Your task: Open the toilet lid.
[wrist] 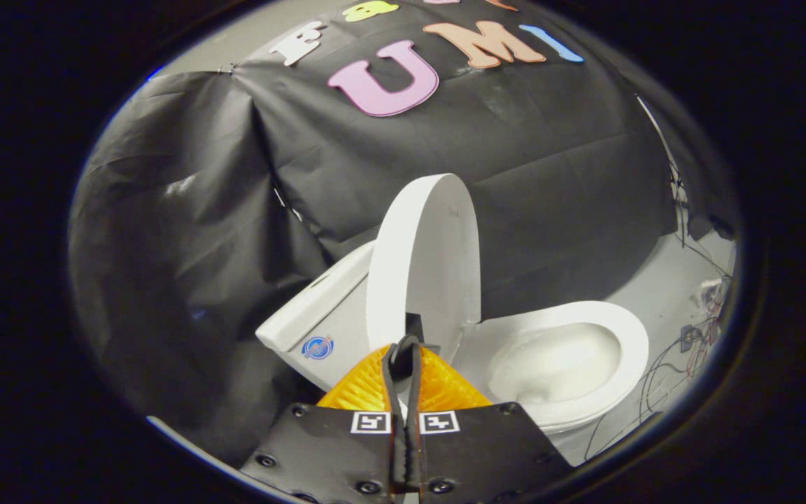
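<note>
Hand-held gripper [404, 353]: fingers closed together, nothing between them, tips at the lower edge of the lid [425, 262]. Toilet [588, 409]: bowl beyond and to one side of the fingers. Lid: raised upright, leaning on the tank [319, 315].

A white toilet [557, 364] stands on a pale floor against the booth's black cloth wall, seen tilted. Its oval lid [425, 262] is raised, standing nearly upright and leaning back toward the tank [315, 308], its smooth underside facing the bowl. The seat ring [623, 329] lies flat on the bowl, whose glossy white basin is open to view beside the lid. A small round blue sticker [317, 347] marks the side of the tank. The lid's lower edge sits just beyond the fingertips of the gripper [404, 360], whose fingers are pressed together.
</note>
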`<state>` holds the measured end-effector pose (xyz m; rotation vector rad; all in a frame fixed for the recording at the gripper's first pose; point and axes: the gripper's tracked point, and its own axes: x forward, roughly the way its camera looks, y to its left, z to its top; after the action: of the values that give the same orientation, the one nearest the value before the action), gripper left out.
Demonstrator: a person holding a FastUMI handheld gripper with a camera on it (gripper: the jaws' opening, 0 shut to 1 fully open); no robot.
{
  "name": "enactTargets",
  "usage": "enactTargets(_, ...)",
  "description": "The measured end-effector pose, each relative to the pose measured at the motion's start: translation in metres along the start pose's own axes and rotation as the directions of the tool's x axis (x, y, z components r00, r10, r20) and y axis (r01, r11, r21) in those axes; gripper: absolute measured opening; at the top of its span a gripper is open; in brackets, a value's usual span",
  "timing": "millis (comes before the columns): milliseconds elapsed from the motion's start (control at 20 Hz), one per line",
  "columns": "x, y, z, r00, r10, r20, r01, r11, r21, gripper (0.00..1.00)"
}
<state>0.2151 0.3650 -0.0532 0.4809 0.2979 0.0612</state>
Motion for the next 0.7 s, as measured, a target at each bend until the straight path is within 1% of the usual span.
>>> enactTargets(150,0.004,0.008,0.000,1.000,-0.010,-0.010,0.010,1.000,0.003,0.01)
enactTargets(400,0.012,0.026,0.002,0.999,-0.046,-0.028,0.043,0.994,-0.105,0.02)
enactTargets(650,0.022,0.046,0.001,0.998,-0.060,-0.014,0.058,0.993,-0.102,0.01)
enactTargets(700,0.024,0.051,0.001,0.998,-0.059,-0.004,0.059,0.992,-0.116,0.03)
